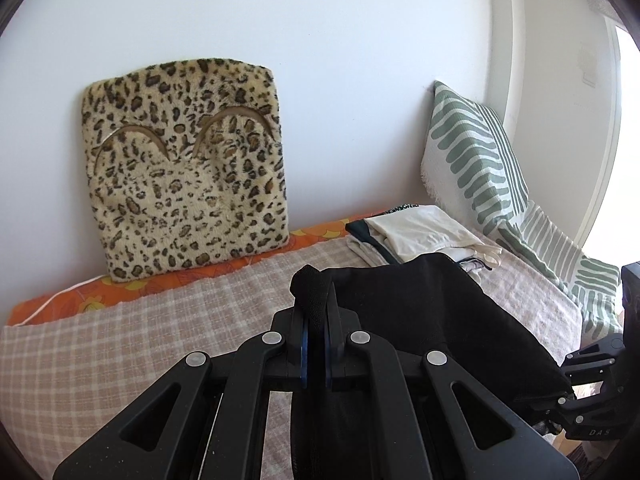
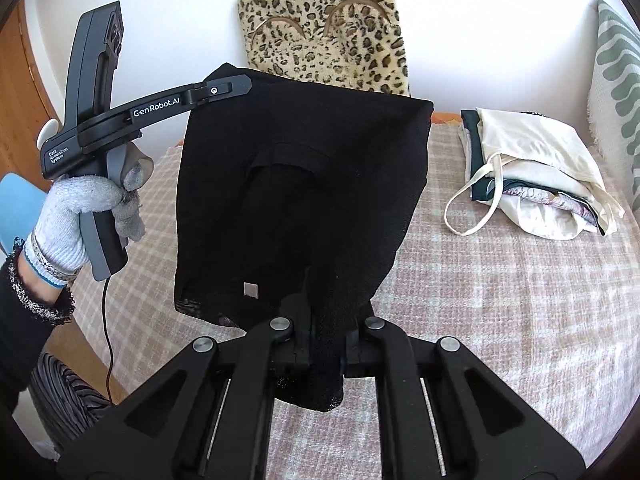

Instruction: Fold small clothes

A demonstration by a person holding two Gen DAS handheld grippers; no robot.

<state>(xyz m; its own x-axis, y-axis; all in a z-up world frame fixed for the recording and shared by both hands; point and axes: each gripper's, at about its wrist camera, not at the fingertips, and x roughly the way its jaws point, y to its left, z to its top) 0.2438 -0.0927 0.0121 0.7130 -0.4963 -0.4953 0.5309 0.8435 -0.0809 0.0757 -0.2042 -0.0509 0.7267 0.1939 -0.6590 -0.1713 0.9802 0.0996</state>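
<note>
Right wrist: 2 grippers, left gripper [image 2: 224, 88] & right gripper [image 2: 324, 344], each clenching 1 black garment [image 2: 304, 184]; folded stack [image 2: 536, 168] maybe 4 pcs.

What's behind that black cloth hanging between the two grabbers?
Behind the black garment you see the checked bedspread and a leopard-print cushion against the wall. The cushion's lower part and some of the bedspread are hidden by it.

Leopard cushion [image 1: 186, 172] and striped pillow [image 1: 472, 152] lean against wall [image 1: 320, 20].
</note>
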